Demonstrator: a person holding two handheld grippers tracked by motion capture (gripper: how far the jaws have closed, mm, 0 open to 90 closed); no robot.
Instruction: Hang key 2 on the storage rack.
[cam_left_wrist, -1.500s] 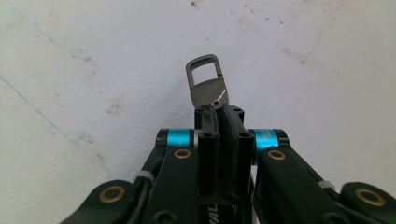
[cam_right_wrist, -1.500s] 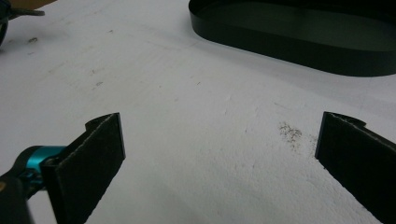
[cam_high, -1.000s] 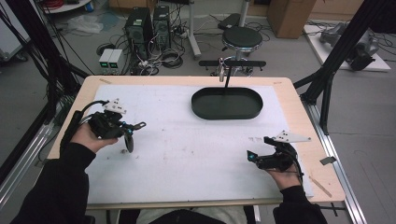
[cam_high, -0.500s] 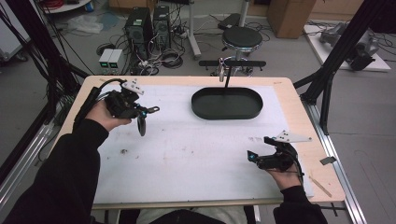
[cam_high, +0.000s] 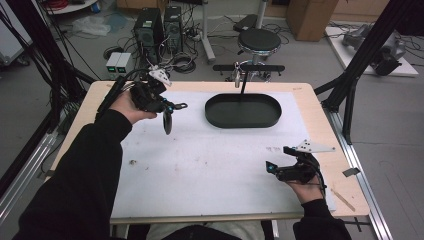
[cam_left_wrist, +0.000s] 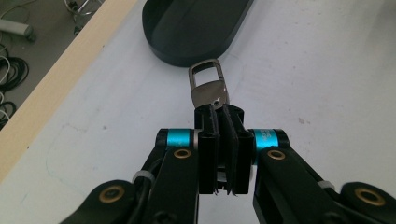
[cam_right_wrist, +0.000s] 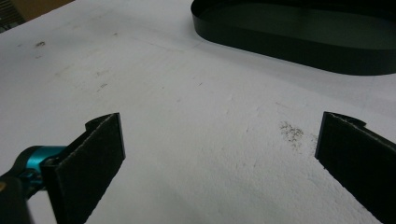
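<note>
My left gripper (cam_high: 172, 107) is held above the table's far left part, shut on a small metal snap clasp (cam_left_wrist: 208, 87). The clasp's loop sticks out past the pads (cam_left_wrist: 208, 140) toward the black oval tray (cam_left_wrist: 196, 28). In the high view a dark piece (cam_high: 167, 123) hangs under those jaws, left of the tray (cam_high: 243, 111). My right gripper (cam_high: 270, 168) rests low at the table's near right. Its jaws (cam_right_wrist: 219, 149) stand wide apart with only bare white table between them.
The white mat (cam_high: 215, 155) covers most of the wooden table (cam_high: 320, 107). A black stand with a crossbar (cam_high: 248, 68) rises just behind the tray. Beyond the table are a stool (cam_high: 257, 41), computer towers (cam_high: 160, 25) and cables on the floor.
My left hand has risen and travelled away and to the right, toward the tray, with the clasp still between its jaws. The right hand has stayed where it was.
</note>
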